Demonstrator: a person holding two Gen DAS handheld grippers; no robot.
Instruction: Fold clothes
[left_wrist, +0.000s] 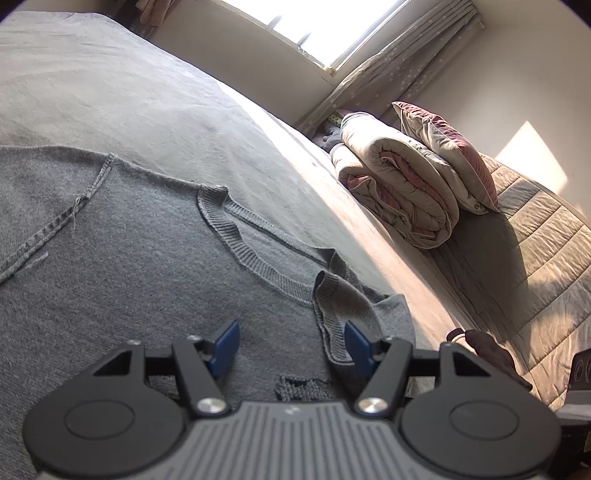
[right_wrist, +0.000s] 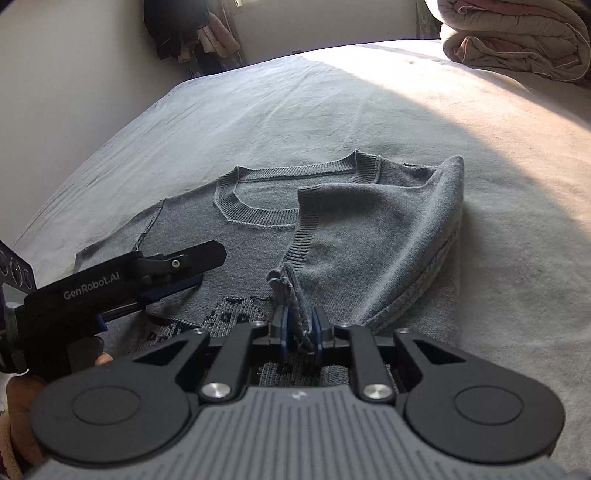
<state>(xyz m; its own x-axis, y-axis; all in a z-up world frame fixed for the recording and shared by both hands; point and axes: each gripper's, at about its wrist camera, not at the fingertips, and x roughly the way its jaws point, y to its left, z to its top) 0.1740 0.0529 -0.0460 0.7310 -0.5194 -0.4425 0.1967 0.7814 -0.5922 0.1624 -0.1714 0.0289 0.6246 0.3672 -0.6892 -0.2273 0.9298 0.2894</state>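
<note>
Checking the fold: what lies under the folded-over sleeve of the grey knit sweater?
Under the folded-over sleeve lies the grey knit sweater's own front, collar side showing. Beneath that is the pale bedsheet. The covered chest area is hidden.

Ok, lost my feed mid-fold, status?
Right tongs pinching sleeve cuff, sleeve across grey sweater. Left tongs open over sweater, holding nothing. Rolled duvet well clear.

Two close wrist views, shared sweater (left_wrist: 155, 258)
</note>
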